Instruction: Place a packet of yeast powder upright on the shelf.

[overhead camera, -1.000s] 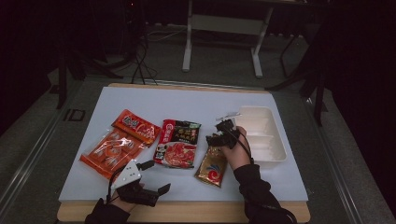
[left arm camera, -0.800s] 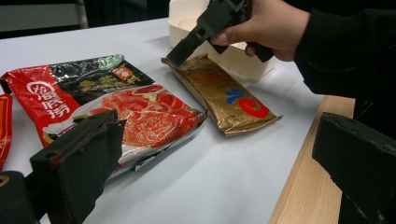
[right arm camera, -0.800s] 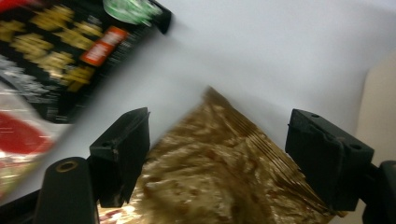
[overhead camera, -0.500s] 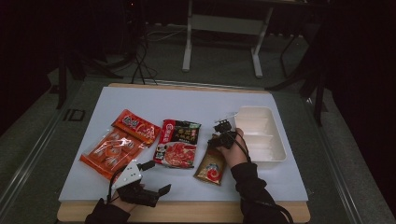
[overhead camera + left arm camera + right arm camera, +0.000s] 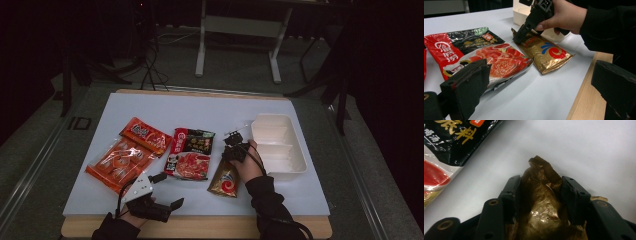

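A gold snack packet (image 5: 226, 181) with a red and blue swirl lies flat on the white table, near the front, left of the tray. My right gripper (image 5: 234, 151) points down at the packet's far end. Its jaws have just been closing, and in the right gripper view the two pads (image 5: 571, 192) squeeze the crumpled gold foil (image 5: 541, 202) between them. The left gripper view shows that gripper (image 5: 518, 41) tilted onto the packet (image 5: 546, 51). My left gripper (image 5: 169, 190) rests at the table's near edge, open, with nothing between its jaws.
A red and black packet (image 5: 191, 152) lies just left of the gold one. Farther left are a clear orange packet (image 5: 117, 162) and a red packet (image 5: 145, 135). A white two-compartment tray (image 5: 300, 160) stands right of my right hand. The wooden table edge (image 5: 584, 100) runs close by.
The right gripper's jaws have come together on the far end of the gold packet, crumpling it. The left gripper has stayed where it was.
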A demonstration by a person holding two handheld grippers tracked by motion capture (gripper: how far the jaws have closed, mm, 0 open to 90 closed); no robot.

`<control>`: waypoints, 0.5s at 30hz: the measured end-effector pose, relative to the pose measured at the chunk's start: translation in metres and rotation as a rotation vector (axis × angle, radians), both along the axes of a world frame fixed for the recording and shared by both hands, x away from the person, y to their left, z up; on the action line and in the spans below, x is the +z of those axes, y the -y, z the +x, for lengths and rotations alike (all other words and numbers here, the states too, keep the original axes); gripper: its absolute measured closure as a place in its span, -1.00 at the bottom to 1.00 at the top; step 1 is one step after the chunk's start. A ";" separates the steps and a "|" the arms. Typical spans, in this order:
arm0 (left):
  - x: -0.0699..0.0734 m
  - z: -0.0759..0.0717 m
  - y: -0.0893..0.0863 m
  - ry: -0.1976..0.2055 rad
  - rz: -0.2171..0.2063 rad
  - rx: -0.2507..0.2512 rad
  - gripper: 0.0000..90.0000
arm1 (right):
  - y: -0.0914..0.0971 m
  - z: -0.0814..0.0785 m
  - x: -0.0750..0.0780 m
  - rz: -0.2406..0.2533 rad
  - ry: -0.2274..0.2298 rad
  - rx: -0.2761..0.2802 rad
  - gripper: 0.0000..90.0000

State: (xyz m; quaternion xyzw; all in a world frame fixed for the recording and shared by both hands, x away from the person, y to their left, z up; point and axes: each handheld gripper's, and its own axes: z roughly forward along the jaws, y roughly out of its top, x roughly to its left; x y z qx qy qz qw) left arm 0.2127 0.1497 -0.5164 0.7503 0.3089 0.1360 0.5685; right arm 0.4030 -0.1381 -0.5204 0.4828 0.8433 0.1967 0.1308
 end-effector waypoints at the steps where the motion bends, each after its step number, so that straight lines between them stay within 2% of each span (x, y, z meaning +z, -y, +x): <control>1: 0.000 0.000 0.000 -0.001 -0.001 0.000 -0.96 | 0.000 0.000 0.000 0.000 -0.001 0.006 0.18; 5: -0.001 0.001 0.000 -0.006 0.000 -0.003 -0.96 | -0.002 0.001 0.002 -0.015 -0.005 0.035 0.33; 9: 0.000 0.000 0.000 -0.005 -0.002 -0.001 -0.96 | 0.000 0.003 0.002 0.001 -0.009 0.053 0.44; 15: 0.000 0.000 -0.001 -0.006 -0.005 0.001 -0.96 | 0.000 0.001 0.004 -0.002 0.013 0.082 0.53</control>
